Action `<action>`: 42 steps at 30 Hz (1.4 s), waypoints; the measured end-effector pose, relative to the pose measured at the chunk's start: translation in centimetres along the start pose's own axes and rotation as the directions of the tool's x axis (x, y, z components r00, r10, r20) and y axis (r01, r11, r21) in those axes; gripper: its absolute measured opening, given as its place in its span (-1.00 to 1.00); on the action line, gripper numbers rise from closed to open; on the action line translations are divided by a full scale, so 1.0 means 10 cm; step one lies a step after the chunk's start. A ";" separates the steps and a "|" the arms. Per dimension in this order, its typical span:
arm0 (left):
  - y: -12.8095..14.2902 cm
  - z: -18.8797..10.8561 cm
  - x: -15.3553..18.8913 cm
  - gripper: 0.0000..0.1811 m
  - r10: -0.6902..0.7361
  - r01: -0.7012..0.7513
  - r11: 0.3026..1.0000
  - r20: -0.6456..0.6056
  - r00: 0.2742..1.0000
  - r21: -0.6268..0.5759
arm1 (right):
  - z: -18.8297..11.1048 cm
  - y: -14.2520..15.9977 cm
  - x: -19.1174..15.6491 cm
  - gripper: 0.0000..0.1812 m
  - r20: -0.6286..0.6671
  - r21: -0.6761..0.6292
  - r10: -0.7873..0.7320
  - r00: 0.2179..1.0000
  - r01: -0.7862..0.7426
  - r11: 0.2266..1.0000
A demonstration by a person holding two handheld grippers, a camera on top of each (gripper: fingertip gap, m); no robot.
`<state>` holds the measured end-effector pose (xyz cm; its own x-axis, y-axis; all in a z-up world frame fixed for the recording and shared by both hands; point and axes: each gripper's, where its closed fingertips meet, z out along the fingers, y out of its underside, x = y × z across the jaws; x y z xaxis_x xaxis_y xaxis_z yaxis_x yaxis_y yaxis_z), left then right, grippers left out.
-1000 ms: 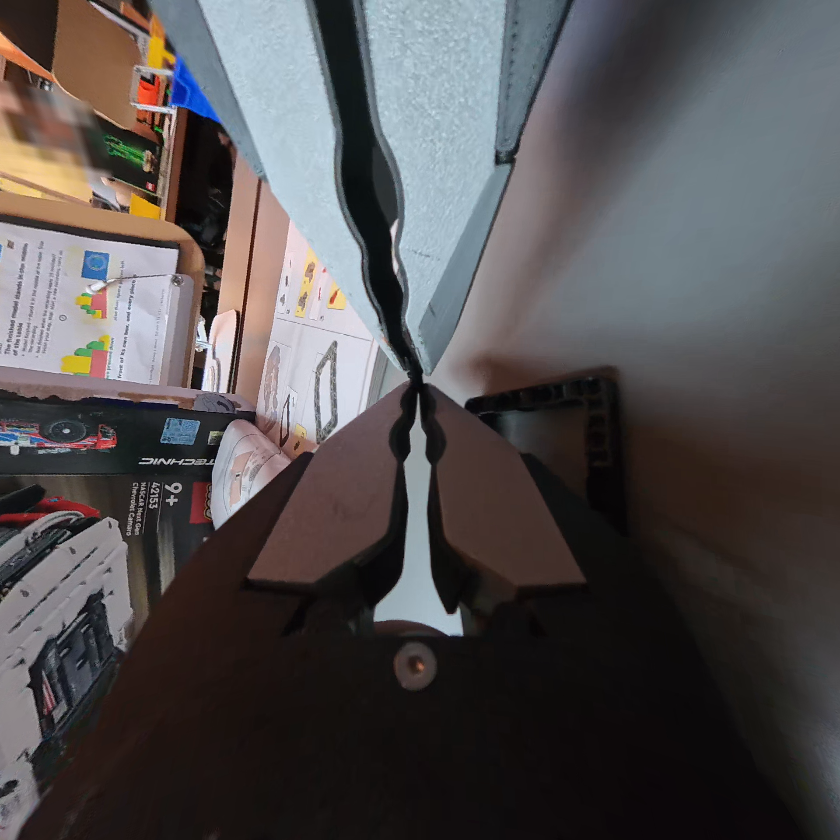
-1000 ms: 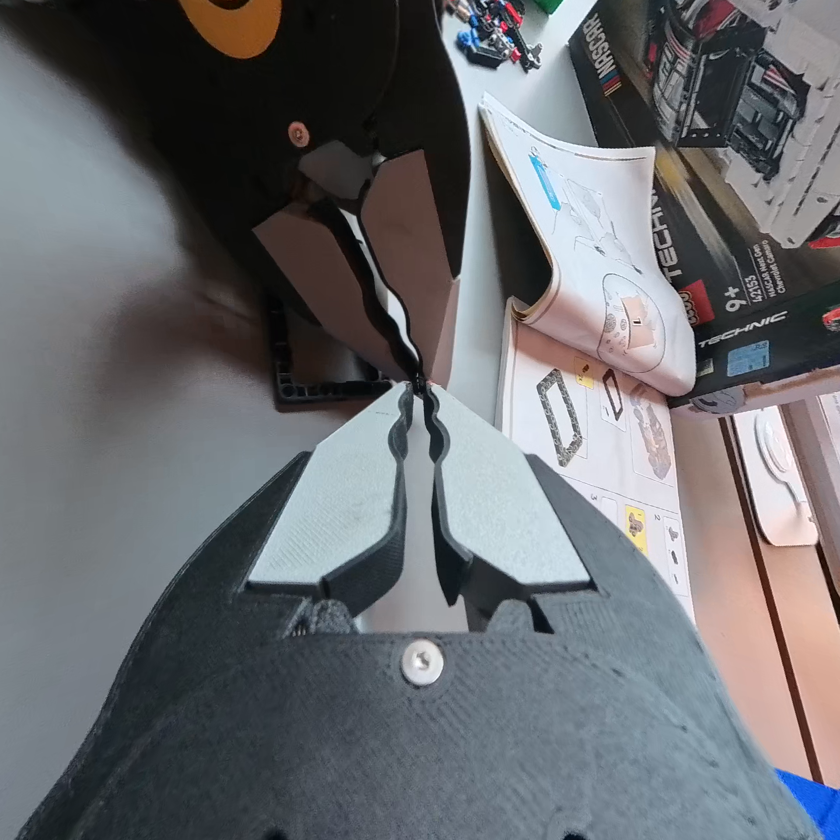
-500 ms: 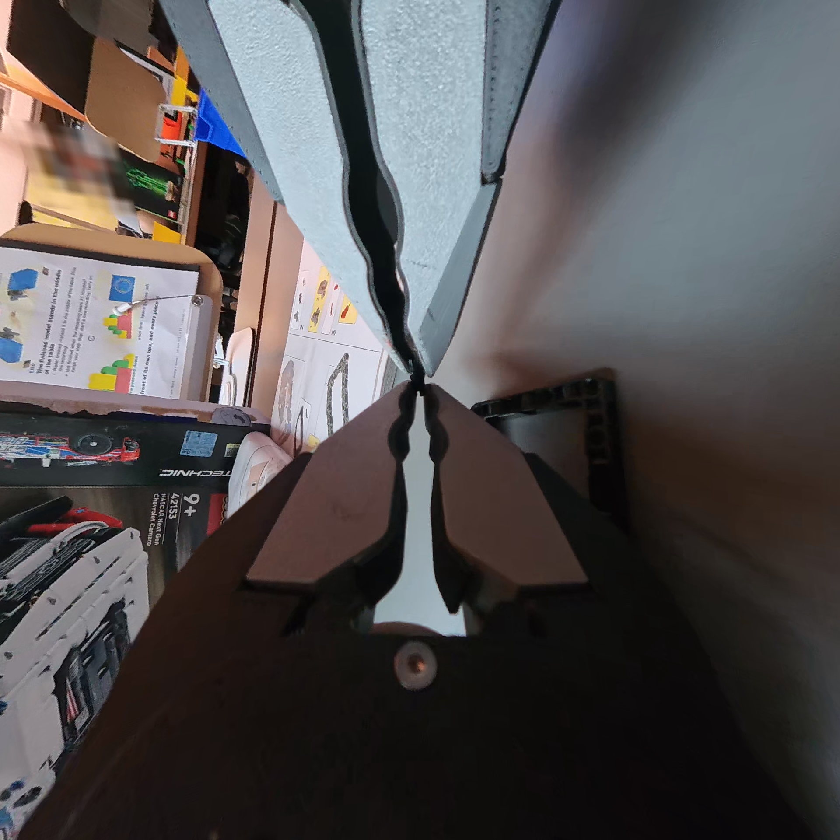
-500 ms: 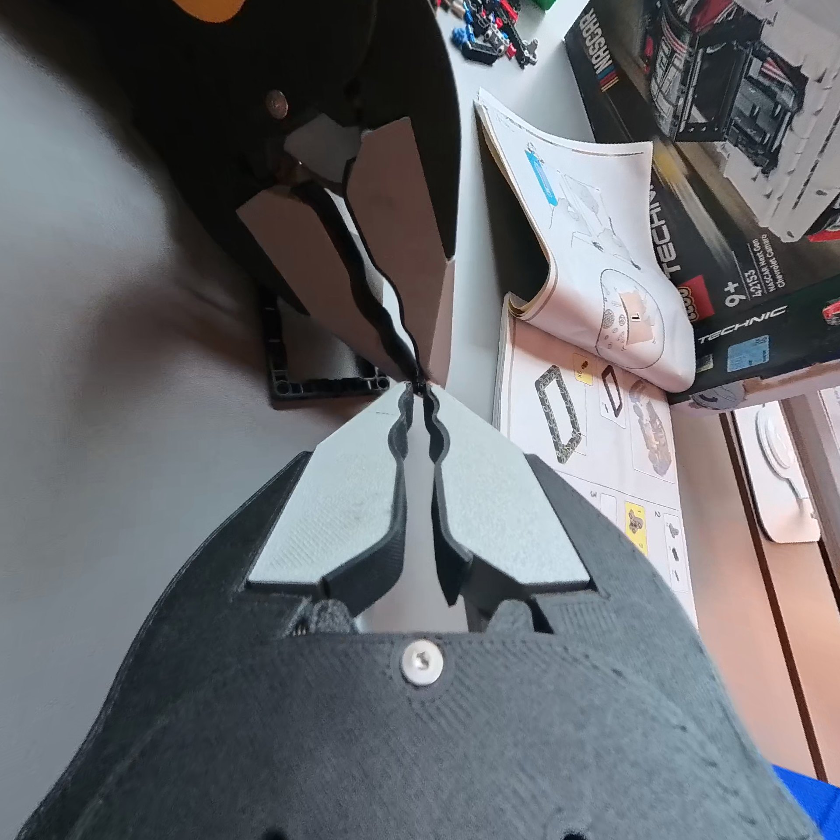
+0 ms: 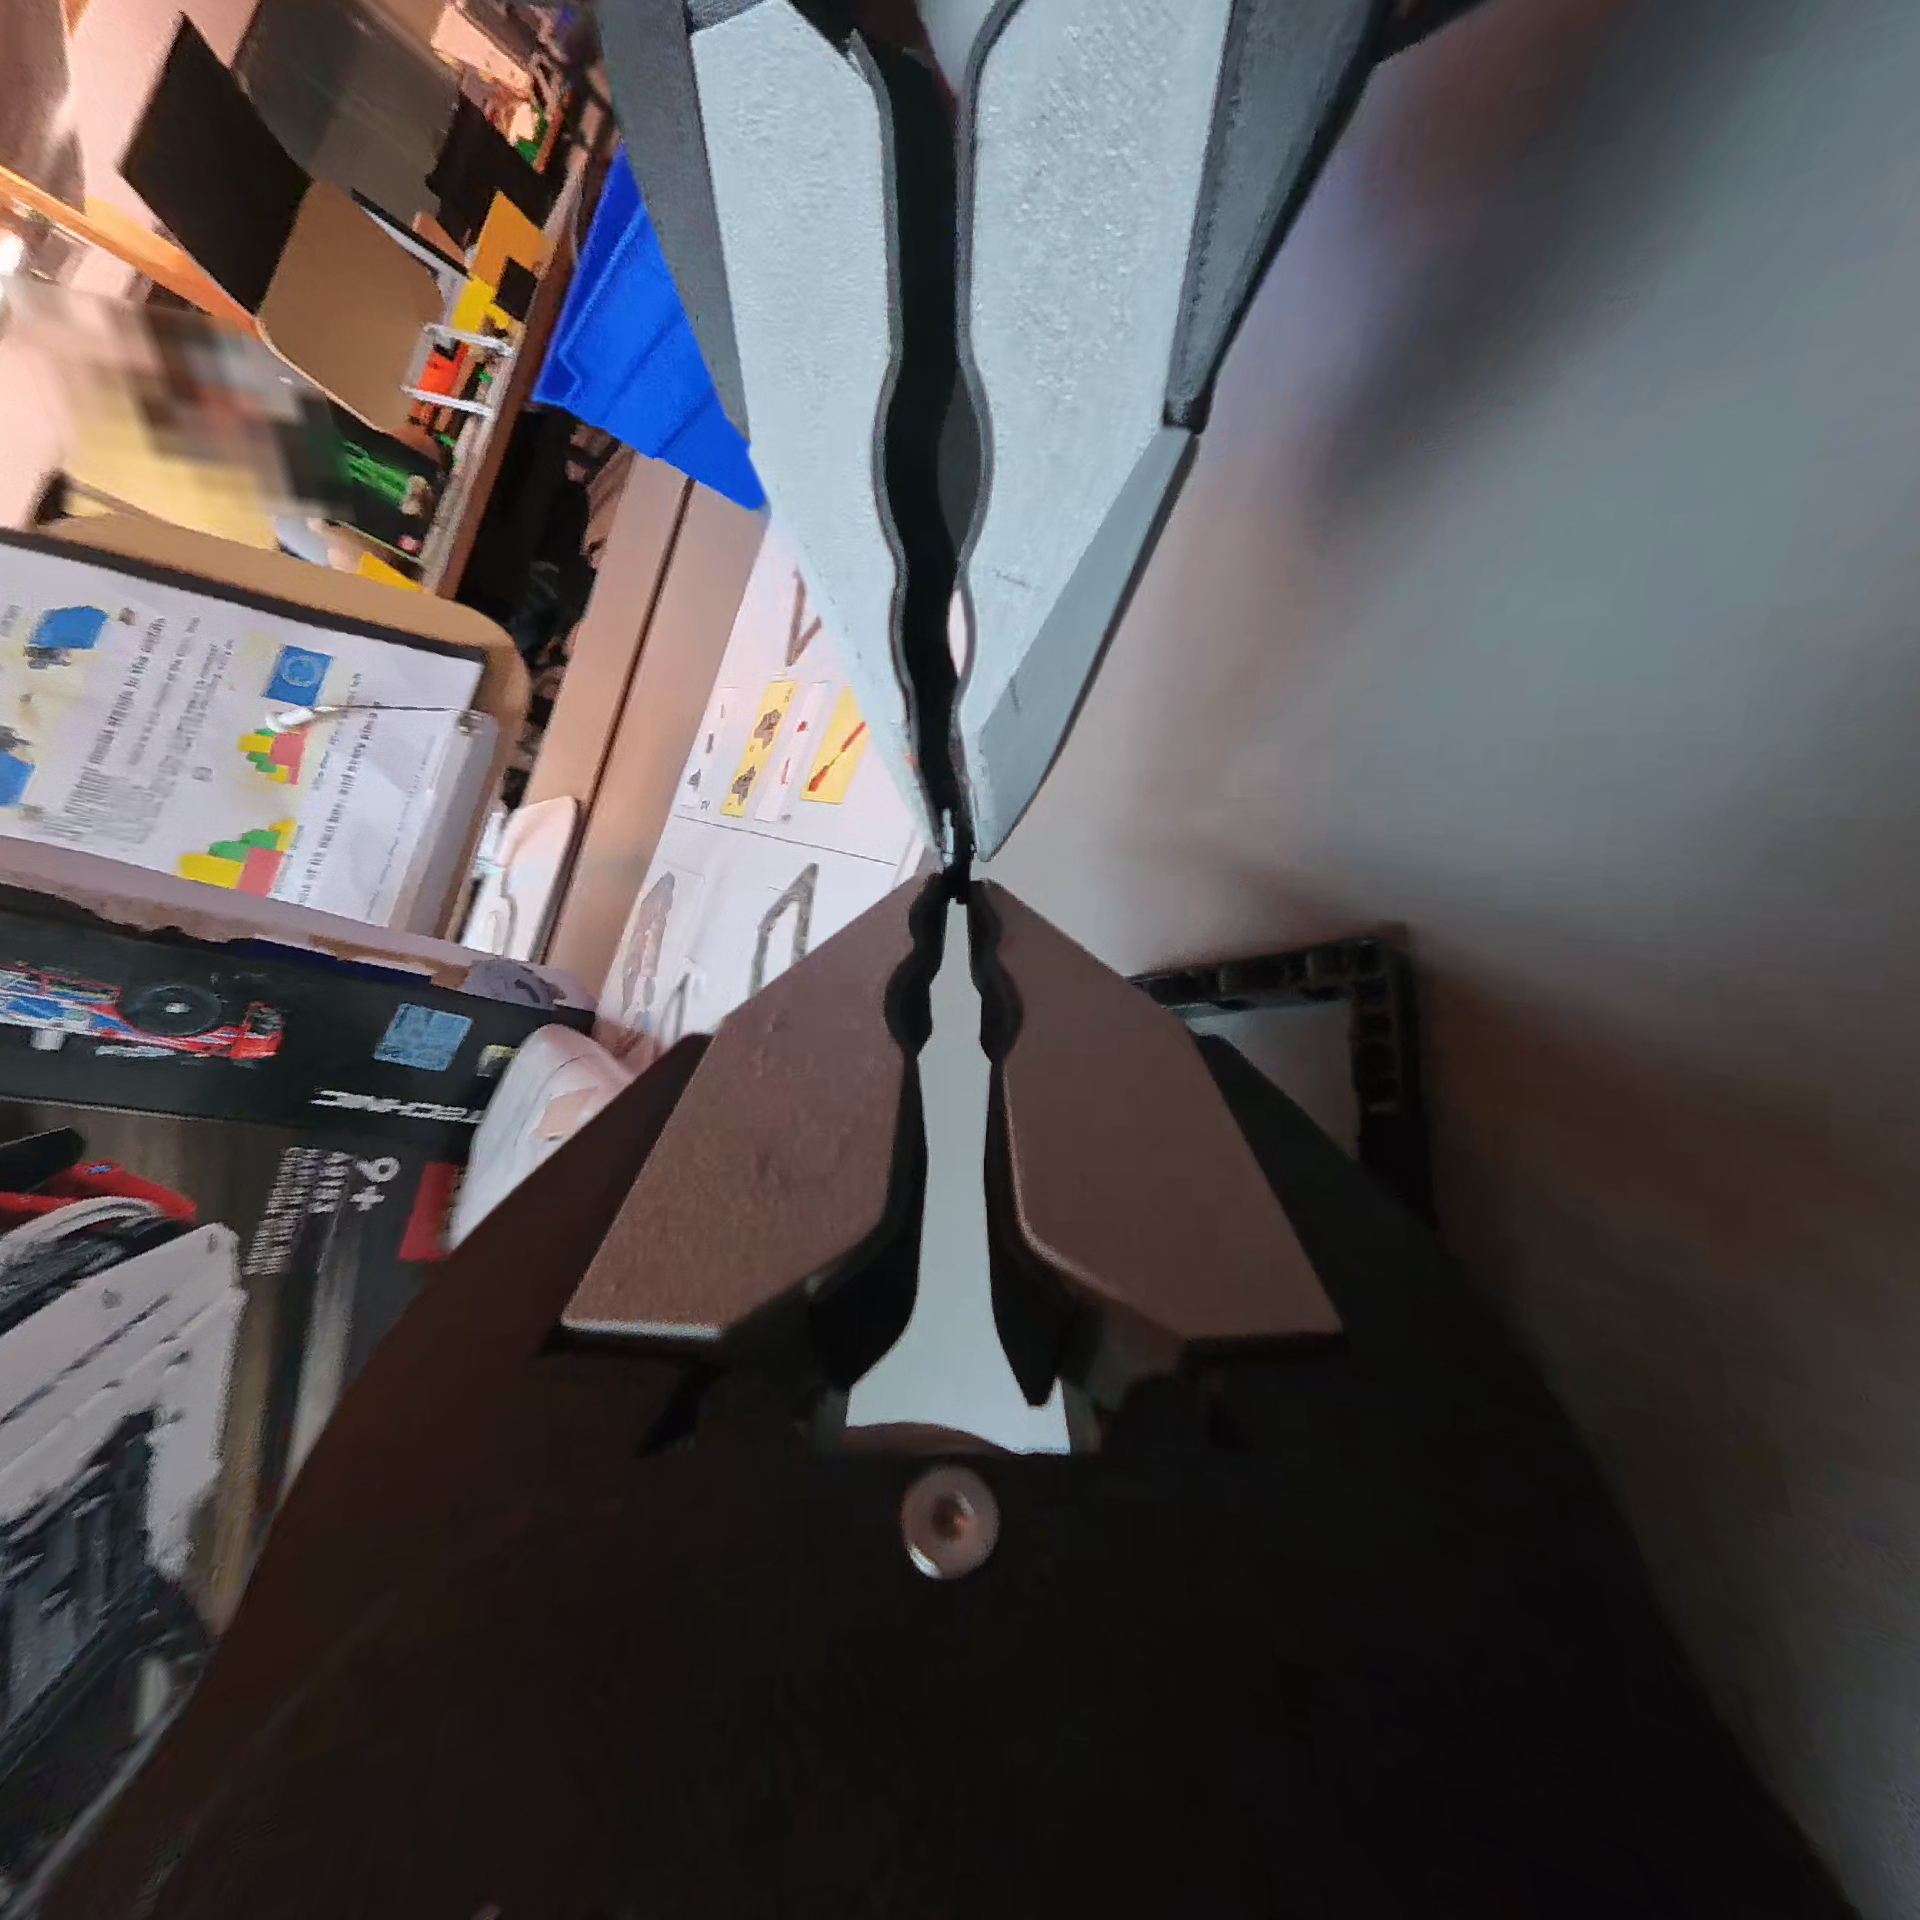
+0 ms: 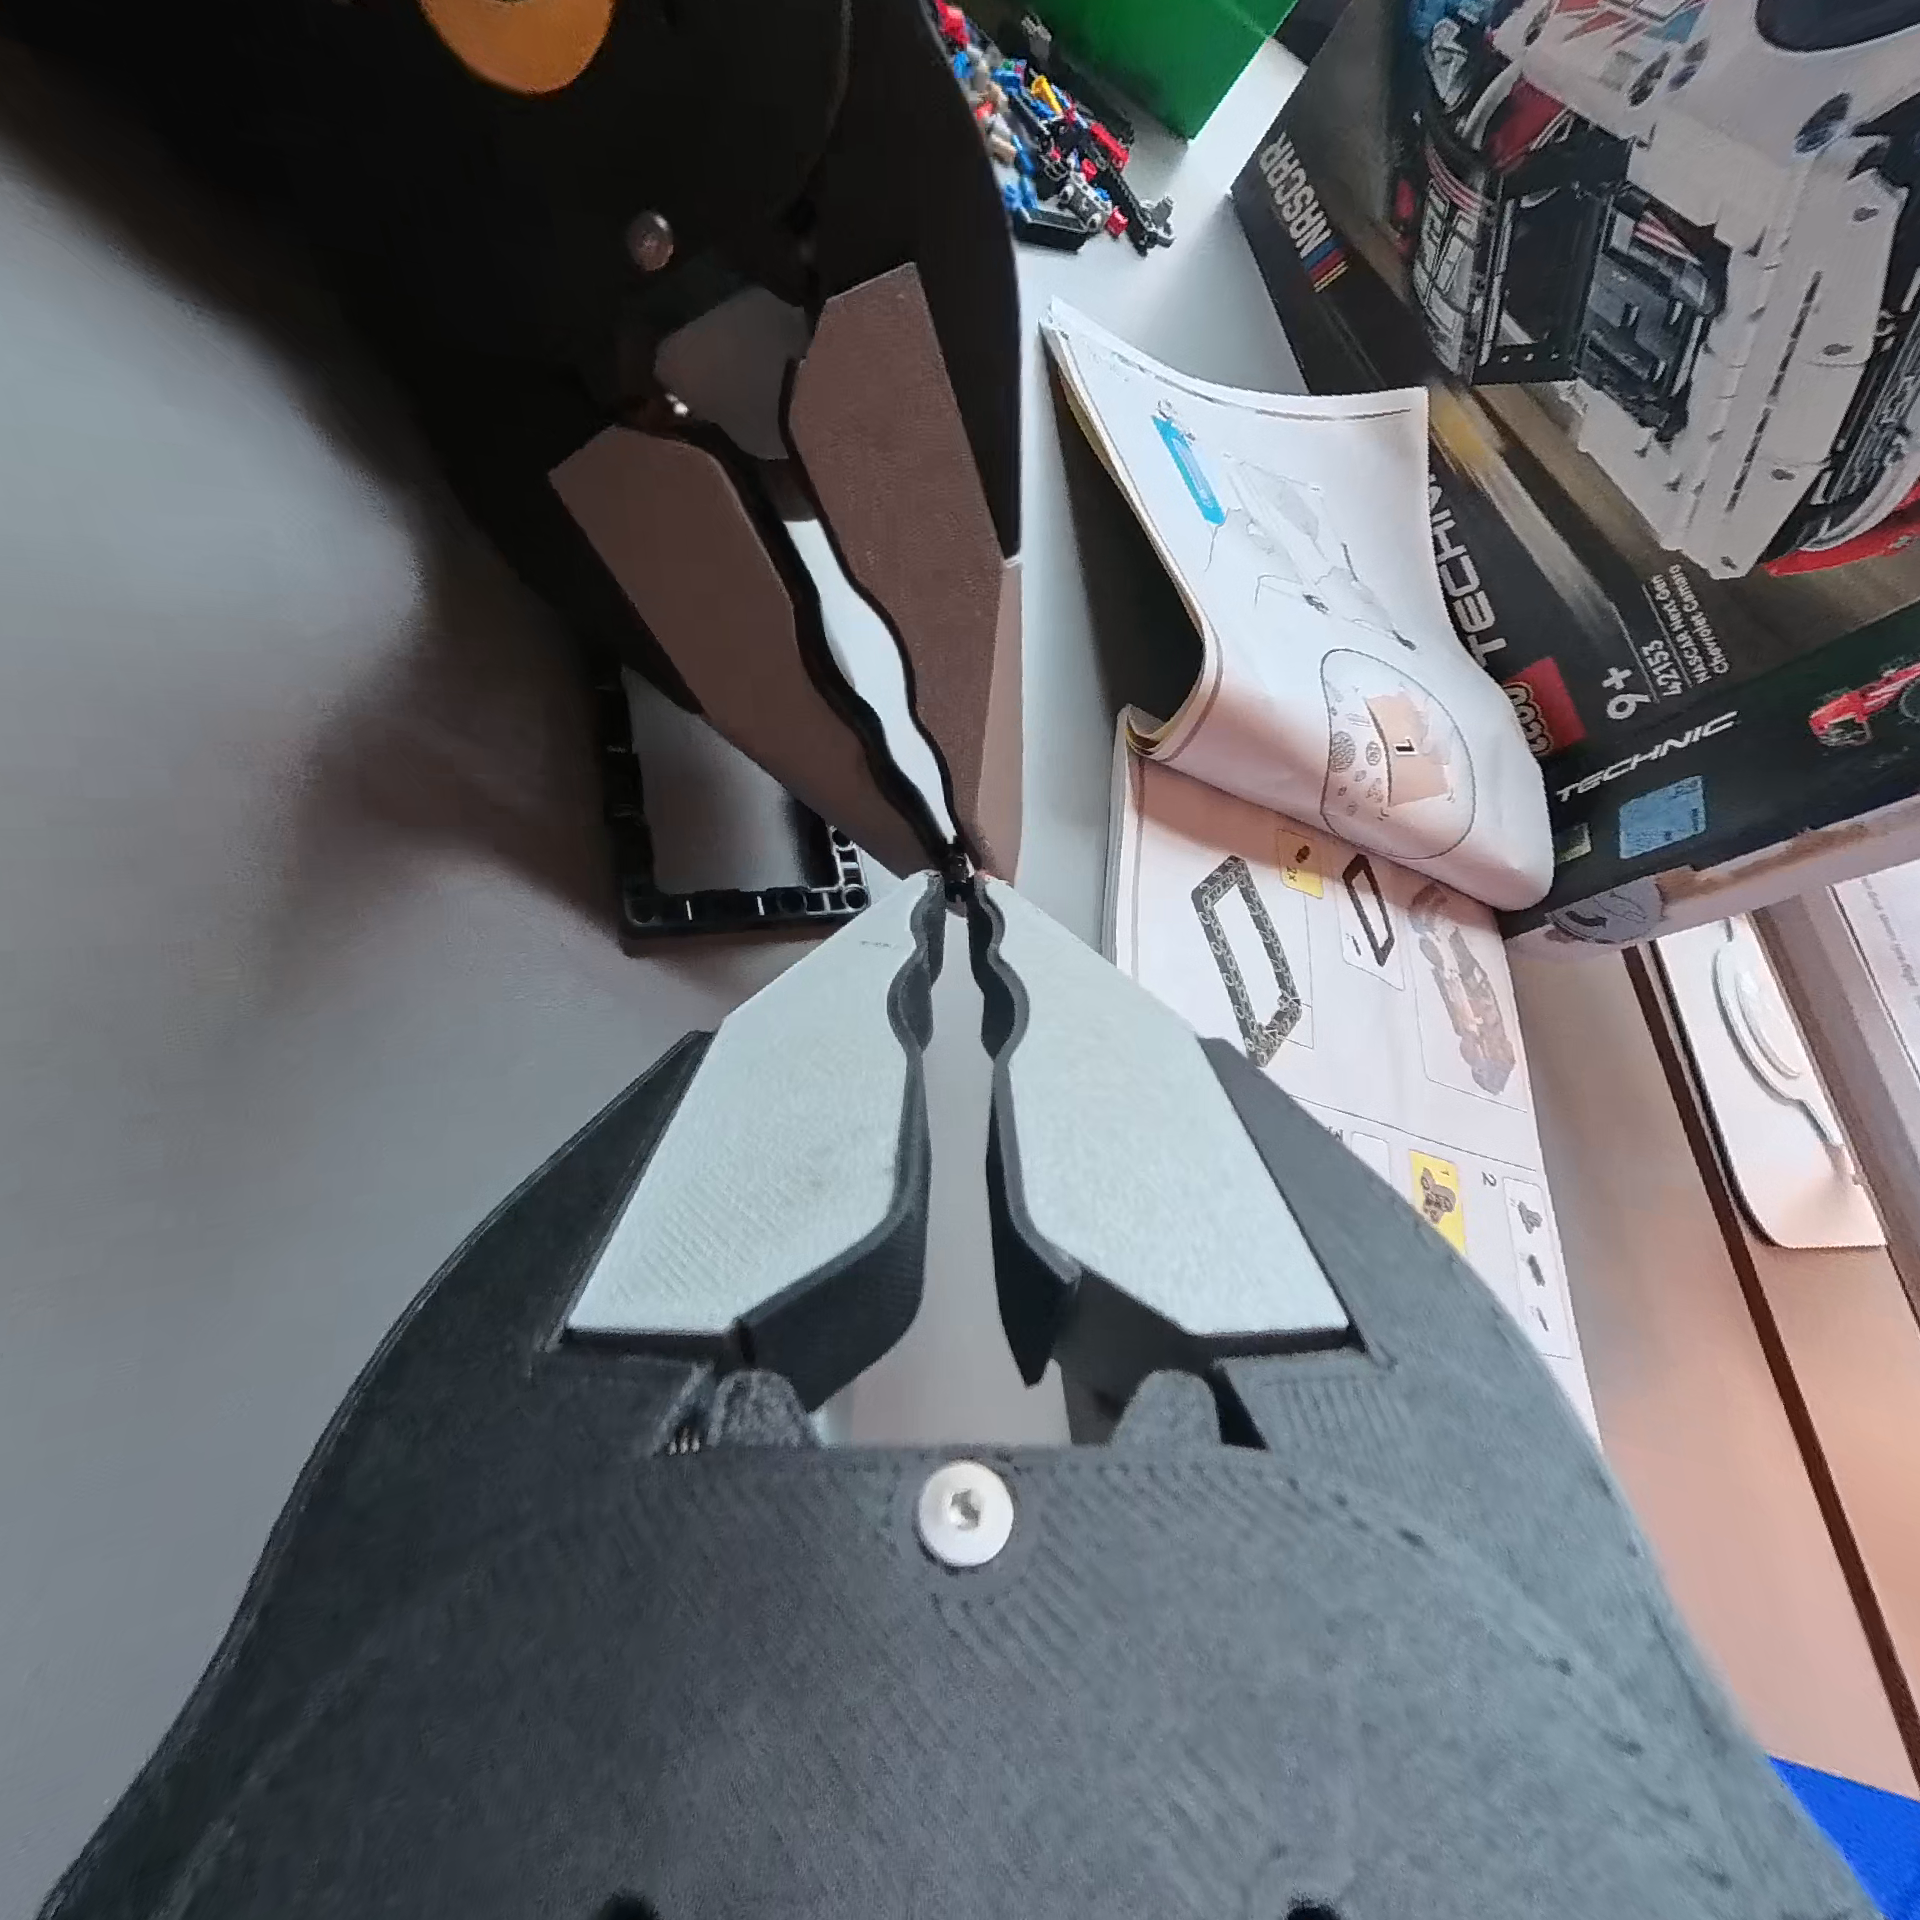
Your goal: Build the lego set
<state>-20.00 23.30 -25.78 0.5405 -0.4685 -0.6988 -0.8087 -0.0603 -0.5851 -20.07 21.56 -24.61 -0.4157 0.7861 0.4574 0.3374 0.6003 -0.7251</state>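
Near the cameras, tip to tip: the left gripper [image 5: 954, 894] and the right gripper [image 6: 954, 891] are meeting above the grey bench [image 6: 260, 1039].
Left gripper: its brown fingers [image 5: 790, 1122] are pressing together at the tips on a tiny black piece [image 5: 954, 871].
Right gripper: its grey fingers [image 6: 790, 1122] are pinching together at the tips on that same tiny black piece [image 6: 956, 868].
Under the tips: a black lego frame [image 6: 743, 902] is lying flat on the bench.
Beside it: an open instruction booklet [image 6: 1340, 997] is lying on the bench.
Farther back: the lego box [image 6: 1558, 312] is touching the booklet, and loose lego pieces [image 6: 1060, 114] are lying past it.
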 end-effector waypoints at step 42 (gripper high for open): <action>0.05 -0.02 0.04 -1.00 -0.012 0.011 1.000 -0.042 0.999 -0.008 | 0.04 0.12 -0.01 -0.99 -0.002 -0.053 -0.040 0.999 0.040 0.998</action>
<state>-20.20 22.92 -26.27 0.5397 -0.5043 -0.6741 -0.8043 -0.0722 -0.5899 -19.96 22.11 -25.69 -0.4277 0.7615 0.4871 0.3651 0.6385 -0.6776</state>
